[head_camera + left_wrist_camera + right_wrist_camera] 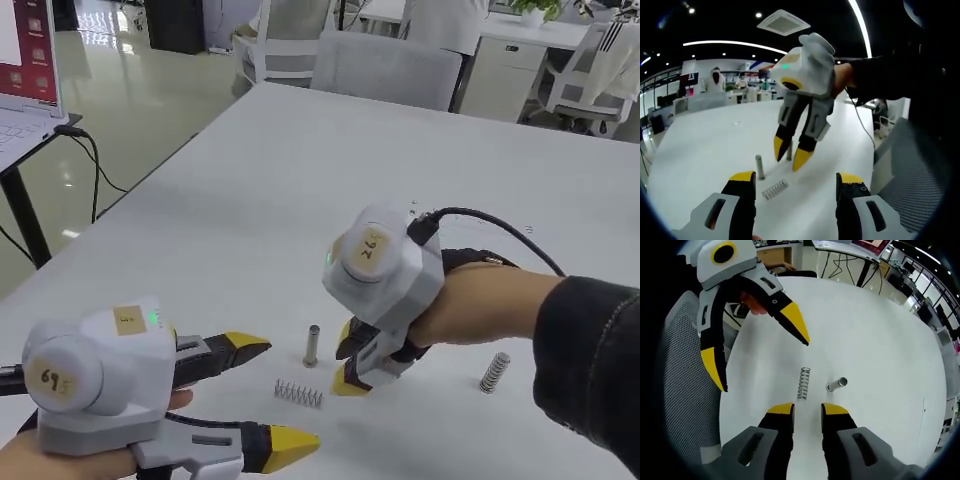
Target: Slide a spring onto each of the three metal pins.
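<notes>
While the spring [298, 392] lies loose on the bench [300, 180]: it rests flat just beside the foot of the upright metal pin [312, 345], between the two hand-held grippers. It is a light round coil, so it could roll away or shoot out sideways if pinched off-centre.
Metal pin: bare, standing on its own end with no holder that I can make out. A brush from a yellow tip would likely topple it.
Right hand-held gripper [808, 408]: released, jaws a little apart with nothing between them, tips pointing down just beside the pin. It is the likeliest source of an accidental knock.
Left hand-held gripper [796, 178]: released, jaws spread wide and empty, aimed at spring and pin. Closing hard could crush or kink the coil.
Threading risk: the spring has to turn from flat to upright over the pin. A tilted coil would probably catch on the pin's top and push it over.
Second spring [494, 372]: well apart to the right, near the dark sleeve [590, 350]. I cannot tell whether it sits on a pin; the sleeve might sweep it.
Round sticker on the left hand-held gripper [55, 380]: handwritten, begins "69", last mark unclear.
Round sticker on the right hand-held gripper [370, 248]: handwritten, begins "26", last mark unclear.
Laptop [25, 60]: red-and-white screen, text too small to read.
</notes>
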### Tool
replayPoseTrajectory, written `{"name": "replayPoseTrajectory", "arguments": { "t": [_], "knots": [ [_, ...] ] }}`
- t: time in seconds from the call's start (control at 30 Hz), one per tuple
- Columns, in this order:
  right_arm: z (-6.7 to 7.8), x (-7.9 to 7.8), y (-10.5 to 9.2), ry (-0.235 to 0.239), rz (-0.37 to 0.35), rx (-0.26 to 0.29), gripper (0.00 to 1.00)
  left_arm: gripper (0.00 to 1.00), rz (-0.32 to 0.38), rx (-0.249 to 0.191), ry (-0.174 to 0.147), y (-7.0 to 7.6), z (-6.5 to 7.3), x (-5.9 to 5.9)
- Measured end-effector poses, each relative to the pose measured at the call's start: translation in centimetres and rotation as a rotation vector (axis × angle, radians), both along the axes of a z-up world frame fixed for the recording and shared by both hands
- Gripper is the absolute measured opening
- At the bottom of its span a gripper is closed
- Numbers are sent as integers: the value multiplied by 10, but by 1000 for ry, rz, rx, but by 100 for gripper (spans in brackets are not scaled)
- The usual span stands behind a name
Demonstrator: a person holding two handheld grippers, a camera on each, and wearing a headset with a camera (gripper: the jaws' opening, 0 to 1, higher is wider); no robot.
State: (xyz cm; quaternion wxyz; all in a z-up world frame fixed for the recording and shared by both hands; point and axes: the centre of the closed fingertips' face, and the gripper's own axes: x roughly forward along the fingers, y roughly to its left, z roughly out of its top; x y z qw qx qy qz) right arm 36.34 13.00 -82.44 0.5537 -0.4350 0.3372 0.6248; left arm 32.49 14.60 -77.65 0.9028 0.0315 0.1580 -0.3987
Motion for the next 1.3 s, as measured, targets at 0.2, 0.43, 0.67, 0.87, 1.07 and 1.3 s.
{"name": "replayPoseTrajectory", "arguments": {
  "t": [0.2,0.43,0.67,0.87,1.07,1.3],
  "knots": [
    [-5,-4,6,10,-5,9,17,60,0,1,3,0,-2,0],
    [-15,-7,10,15,-7,-1,16,60,3,0,5,1,-2,0],
    [-24,-8,13,11,-17,-7,15,59,7,2,11,3,-5,0],
    [-30,-7,15,9,-29,-15,14,59,6,1,13,3,-5,0],
    [-33,-6,16,7,-35,-22,14,59,5,0,16,3,-6,0],
    [-37,-9,17,11,-32,-33,13,58,4,1,17,4,-7,-1]
  ]
}}
